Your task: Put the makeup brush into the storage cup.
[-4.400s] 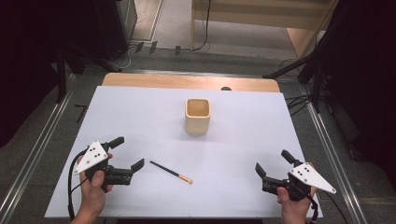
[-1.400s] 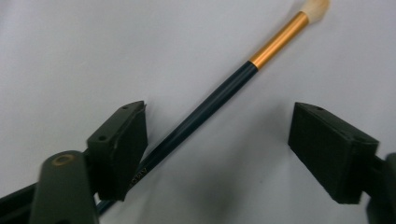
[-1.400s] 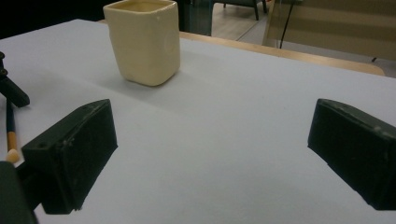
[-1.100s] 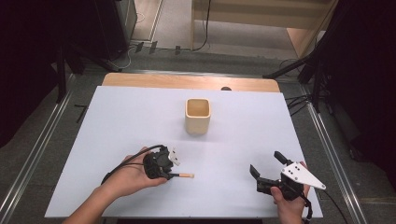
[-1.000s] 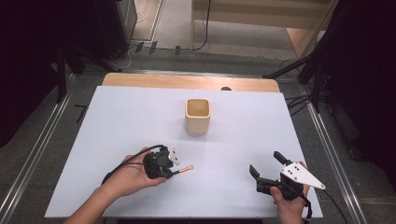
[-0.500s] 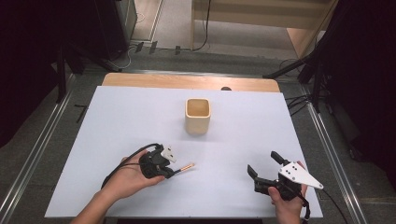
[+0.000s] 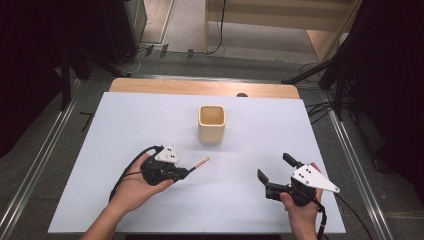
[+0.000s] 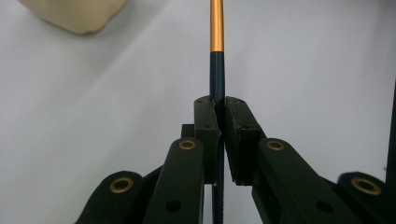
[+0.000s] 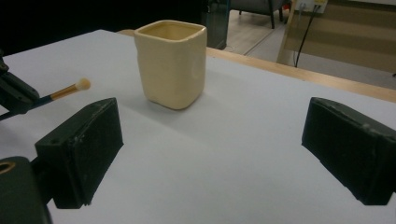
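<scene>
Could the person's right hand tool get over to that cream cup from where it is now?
Probably yes. The right tool is open and holds nothing, and bare white table lies between it and the cup. The brush in the left tool sits off to the side.

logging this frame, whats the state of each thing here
left gripper: shut on the brush
brush: held off the table, tip toward the cup
cup: upright, looks empty, standing apart from both grippers
right gripper: open, holding nothing
table: white top, cup standing on it
</scene>
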`<state>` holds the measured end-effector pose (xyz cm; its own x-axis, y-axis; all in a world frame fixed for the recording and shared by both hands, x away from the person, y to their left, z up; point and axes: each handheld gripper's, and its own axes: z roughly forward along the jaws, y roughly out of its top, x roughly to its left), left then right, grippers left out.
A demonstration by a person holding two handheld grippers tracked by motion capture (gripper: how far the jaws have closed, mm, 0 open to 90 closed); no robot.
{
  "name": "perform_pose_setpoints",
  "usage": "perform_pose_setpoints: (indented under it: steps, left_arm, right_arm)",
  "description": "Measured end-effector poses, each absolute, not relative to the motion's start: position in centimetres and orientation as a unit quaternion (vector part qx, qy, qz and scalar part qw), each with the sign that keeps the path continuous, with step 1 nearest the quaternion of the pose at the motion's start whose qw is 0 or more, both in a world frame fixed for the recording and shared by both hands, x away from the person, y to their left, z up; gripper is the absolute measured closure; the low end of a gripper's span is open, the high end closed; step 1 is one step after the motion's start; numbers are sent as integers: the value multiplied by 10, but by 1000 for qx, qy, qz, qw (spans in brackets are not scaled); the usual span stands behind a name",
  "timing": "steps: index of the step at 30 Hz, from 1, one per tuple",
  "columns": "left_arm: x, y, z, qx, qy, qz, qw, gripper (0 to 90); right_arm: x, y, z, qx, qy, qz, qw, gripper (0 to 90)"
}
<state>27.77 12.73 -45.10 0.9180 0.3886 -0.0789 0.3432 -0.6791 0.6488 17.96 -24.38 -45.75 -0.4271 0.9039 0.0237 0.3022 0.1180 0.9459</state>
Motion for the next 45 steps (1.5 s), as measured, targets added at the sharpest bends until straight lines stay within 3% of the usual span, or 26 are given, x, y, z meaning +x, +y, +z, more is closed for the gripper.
perform_pose_setpoints:
  steps: [17,45]
  left_arm:
    - [278,143,-444,865,227,57,443,849]
    - [270,139,-443,811,237,85,528,849]
  right_arm:
    - [209,-191,-444,412,695,518,282,61]
    - [227,-131,-429,409,685,551,245,116]
